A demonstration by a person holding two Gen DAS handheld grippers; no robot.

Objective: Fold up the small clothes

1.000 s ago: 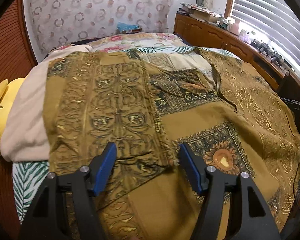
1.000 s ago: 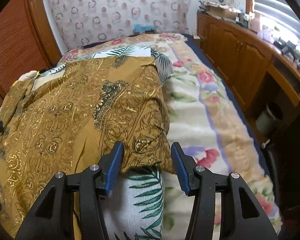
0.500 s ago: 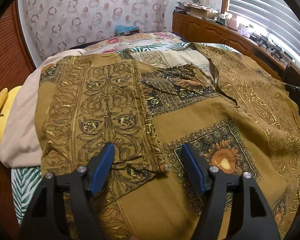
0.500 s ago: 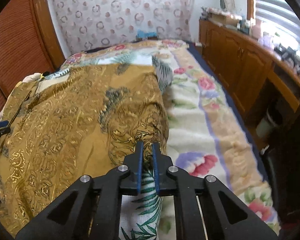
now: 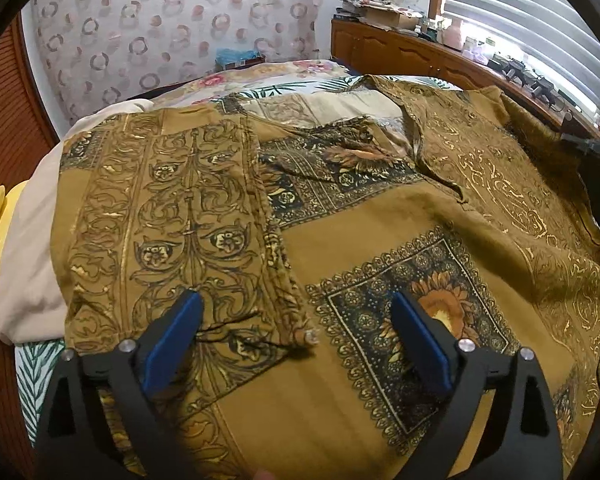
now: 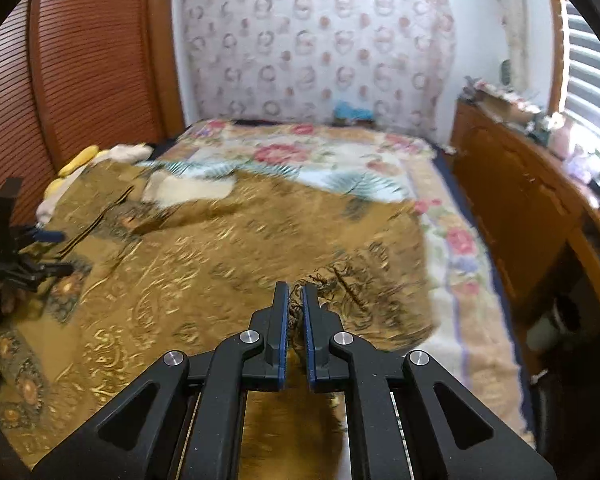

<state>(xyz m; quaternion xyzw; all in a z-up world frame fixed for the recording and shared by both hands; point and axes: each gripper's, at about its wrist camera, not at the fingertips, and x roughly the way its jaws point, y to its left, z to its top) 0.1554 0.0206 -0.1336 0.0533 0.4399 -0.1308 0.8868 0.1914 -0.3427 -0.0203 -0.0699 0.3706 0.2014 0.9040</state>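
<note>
currently the ochre printed garment [image 5: 380,240] lies spread across the floral bedspread [image 6: 452,240]. the left gripper [image 5: 296,320] hovers over a folded-in panel, its jaws opening with nothing pinched between them. the right gripper [image 6: 295,300] is clamped on the garment's frayed edge, the cloth bunched between its blue pads.

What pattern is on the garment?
Mustard garment with dark scrollwork and sunflower squares; clearest in left wrist view.

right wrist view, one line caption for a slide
Right gripper shut on the mustard garment's edge over the floral bedspread.
</note>
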